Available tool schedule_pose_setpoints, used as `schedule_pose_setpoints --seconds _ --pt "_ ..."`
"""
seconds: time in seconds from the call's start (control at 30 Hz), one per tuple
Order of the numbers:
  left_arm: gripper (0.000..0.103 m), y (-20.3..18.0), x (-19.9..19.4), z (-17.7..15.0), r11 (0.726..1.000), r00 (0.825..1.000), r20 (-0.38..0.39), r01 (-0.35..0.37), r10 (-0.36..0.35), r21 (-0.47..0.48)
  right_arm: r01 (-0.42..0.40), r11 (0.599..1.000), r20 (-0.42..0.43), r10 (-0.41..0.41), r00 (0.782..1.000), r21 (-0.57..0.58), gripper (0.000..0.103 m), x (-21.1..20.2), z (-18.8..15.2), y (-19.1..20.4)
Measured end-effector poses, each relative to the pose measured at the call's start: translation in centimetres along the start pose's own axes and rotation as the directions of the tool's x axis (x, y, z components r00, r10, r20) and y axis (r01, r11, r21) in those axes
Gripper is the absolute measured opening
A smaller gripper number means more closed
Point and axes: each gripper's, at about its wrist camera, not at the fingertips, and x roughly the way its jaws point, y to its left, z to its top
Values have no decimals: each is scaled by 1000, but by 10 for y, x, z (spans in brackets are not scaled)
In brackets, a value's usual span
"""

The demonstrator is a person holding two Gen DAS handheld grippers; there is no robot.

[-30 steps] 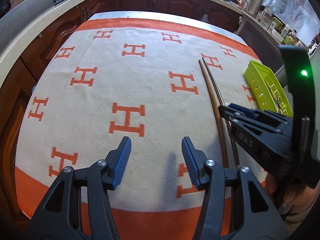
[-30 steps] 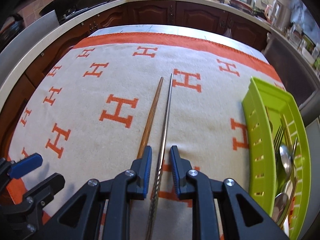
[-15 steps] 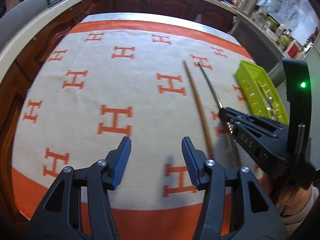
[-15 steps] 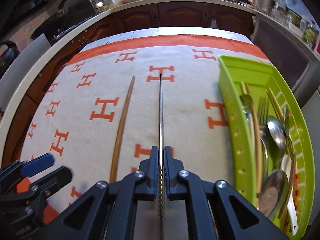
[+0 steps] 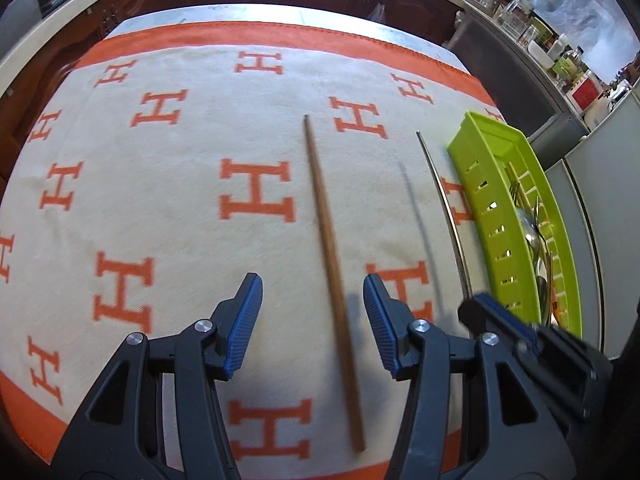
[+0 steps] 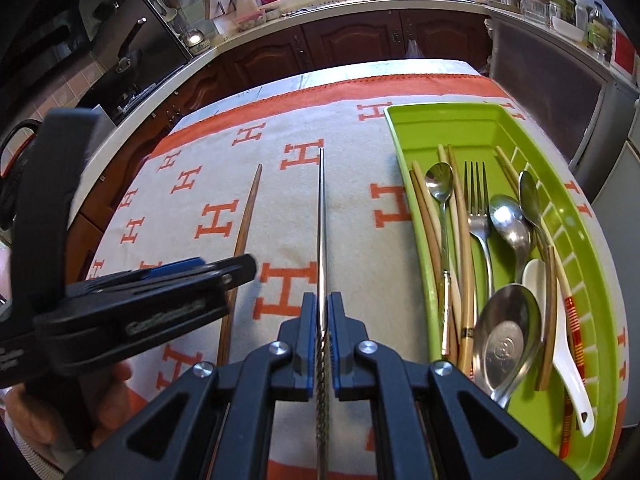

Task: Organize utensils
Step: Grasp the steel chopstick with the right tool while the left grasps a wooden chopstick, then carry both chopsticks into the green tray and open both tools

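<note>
Steel catches the light — the right gripper (image 6: 319, 336) is pinched tight on a metal chopstick (image 6: 321, 216), holding it above the blanket (image 6: 360, 248), just beside the green tray (image 6: 472, 124) and pointing away along the tray's near wall. Inside that tray lie spoons (image 6: 508, 224), a fork (image 6: 478, 200), bamboo chopsticks (image 6: 464, 240) and a white ladle-spoon (image 6: 560, 344). The left gripper (image 5: 313, 316) hangs spread wide over a wooden chopstick (image 5: 326, 240) — its fingers straddle the stick, which lies flat on the cream-and-orange blanket.
</note>
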Motion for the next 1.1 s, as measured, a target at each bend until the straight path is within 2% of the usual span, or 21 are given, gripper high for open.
schedule_pose_setpoints --seconds 0.1,0.4,0.47,0.53,0.6,0.8,0.97,1.1 --pt "49 -13 7 5 1000 1000 -2 -23 23 18 -12 1000 3 12 1000 2 5 -1 -1 -1" --pt "49 -35 19 1 982 987 35 -157 154 102 -39 999 9 39 999 9 5 -3 -2 -5" --pt "42 -35 18 0 982 987 47 -156 151 103 -43 999 8 43 999 10 5 -3 -2 -5" --pt "22 -35 17 -1 982 987 60 -157 151 108 -49 999 6 49 999 12 5 -4 -3 -5" --pt "6 -32 15 -2 984 988 64 -147 141 104 -55 998 2 55 999 15 5 -4 -5 -4" --pt "4 -16 4 -7 997 996 63 -66 63 41 -86 996 6 86 996 29 5 -9 -6 -4" --pt "4 -15 -25 -16 999 996 84 -25 21 47 -132 990 31 131 991 48 5 -27 -3 -7" --pt "4 -23 -55 -18 998 994 100 36 -42 57 -146 987 79 140 987 71 5 -54 2 -20"
